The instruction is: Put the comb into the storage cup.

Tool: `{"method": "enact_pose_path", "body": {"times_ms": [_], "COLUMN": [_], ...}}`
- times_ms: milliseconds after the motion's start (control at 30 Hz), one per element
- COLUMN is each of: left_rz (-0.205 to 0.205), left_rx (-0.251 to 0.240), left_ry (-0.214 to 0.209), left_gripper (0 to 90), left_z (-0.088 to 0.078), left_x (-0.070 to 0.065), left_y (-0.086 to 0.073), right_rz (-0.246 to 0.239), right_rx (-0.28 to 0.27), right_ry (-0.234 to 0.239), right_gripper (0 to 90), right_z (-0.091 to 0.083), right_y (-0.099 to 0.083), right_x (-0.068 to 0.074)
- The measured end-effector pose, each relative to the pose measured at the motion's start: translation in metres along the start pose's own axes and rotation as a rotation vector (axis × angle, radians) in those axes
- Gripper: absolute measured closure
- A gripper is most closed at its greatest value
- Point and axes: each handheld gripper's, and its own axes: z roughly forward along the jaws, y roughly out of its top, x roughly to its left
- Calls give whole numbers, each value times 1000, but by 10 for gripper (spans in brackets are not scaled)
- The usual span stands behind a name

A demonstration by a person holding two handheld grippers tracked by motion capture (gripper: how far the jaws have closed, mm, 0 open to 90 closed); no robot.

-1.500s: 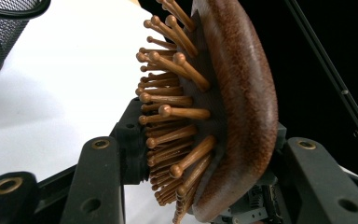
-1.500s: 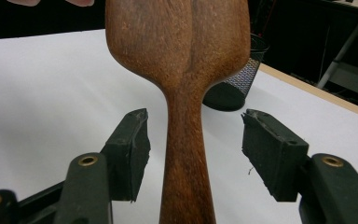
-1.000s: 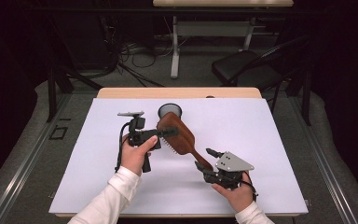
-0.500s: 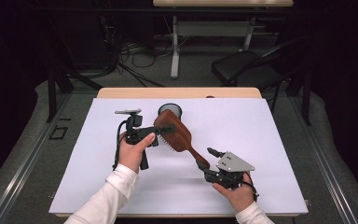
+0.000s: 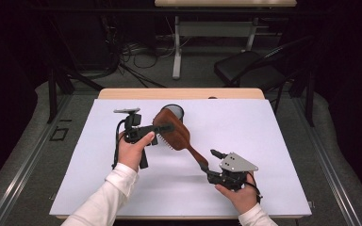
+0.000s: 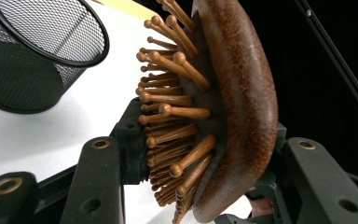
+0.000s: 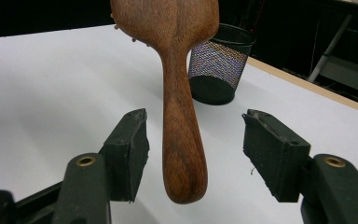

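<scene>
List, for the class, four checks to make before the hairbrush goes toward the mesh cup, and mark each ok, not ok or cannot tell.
1. Left gripper clamped on the hairbrush head: ok, jaws press both its sides in the left gripper view.
2. Right gripper clear of the handle: ok, jaws open, gaps on both sides.
3. Mesh cup upright on the table: ok.
4. Cup empty: cannot tell, its bottom is hidden.
5. Brush lifted off the table: ok, the handle tip hangs above it in the right gripper view.
</scene>
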Motion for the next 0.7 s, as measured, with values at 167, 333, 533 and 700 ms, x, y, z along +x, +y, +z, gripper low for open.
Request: {"method": "enact_pose_path", "body": {"times_ms": [167, 333, 533, 700], "left_rz": [0, 7, 8, 9], "left_rx": [-7, -3, -8, -10], "left_ry": [7, 17, 20, 30], "left_gripper": [510, 509, 509, 510], "left_z": [-1, -2, -3, -3], "left_x": [0, 0, 0, 0], "left_y": [3, 6, 9, 13], "right_rz": [13, 21, 32, 51], "right_rx": [-6, -21, -11, -3], "right_ry": [-7, -17, -37, -45], "right_gripper": [365, 339, 278, 256], "right_z": [0, -1, 0, -1], "right_y": [-1, -2, -3, -2], "right_x": [-1, -2, -3, -4]}}
